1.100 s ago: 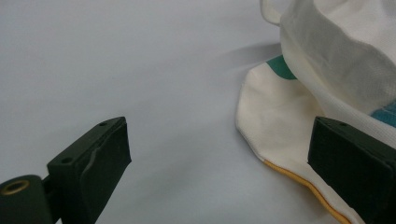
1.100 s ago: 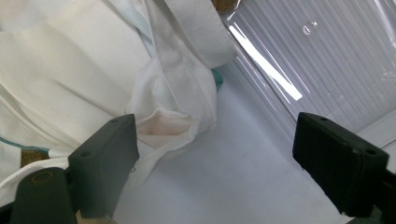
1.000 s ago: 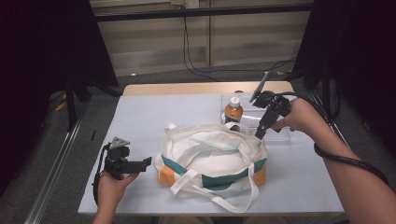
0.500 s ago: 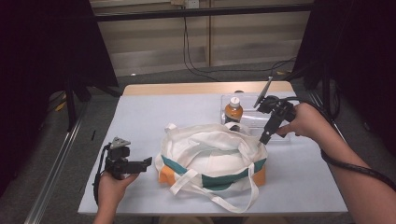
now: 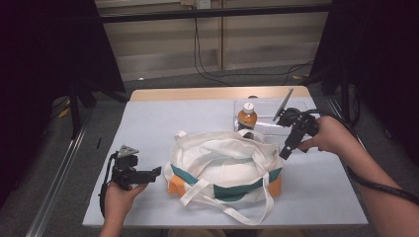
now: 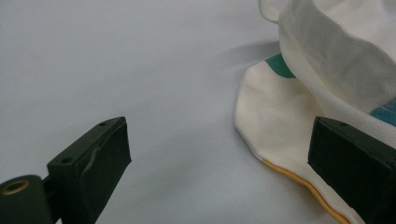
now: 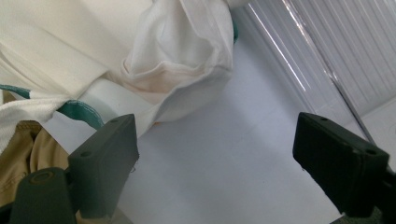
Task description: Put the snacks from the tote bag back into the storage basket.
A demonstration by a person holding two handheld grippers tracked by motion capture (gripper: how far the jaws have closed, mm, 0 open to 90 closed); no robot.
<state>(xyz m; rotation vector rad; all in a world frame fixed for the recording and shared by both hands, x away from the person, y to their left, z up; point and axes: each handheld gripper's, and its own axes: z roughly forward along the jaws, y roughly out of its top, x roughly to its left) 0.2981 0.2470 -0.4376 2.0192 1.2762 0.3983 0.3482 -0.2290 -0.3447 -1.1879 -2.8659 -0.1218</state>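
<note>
Approach step judged: R gripper [image 5: 285, 150], jaws spread, empty, is poised at right rim of cream canvas tote bag w/ teal-orange trim [image 5: 225, 170]. L gripper [image 5: 153, 172], jaws spread, is held near bag's left end. Next: rim to be pinched, w/ amber plastic bottle [image 5: 246, 116] avoided.

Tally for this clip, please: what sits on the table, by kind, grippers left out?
Bags: 1, the cream bag with teal and orange trim.
Bottles: 1, the bottle with a white cap, standing in the tray.
Trays: 1, the clear tray at the far right of the table.
Total: 3.
</note>
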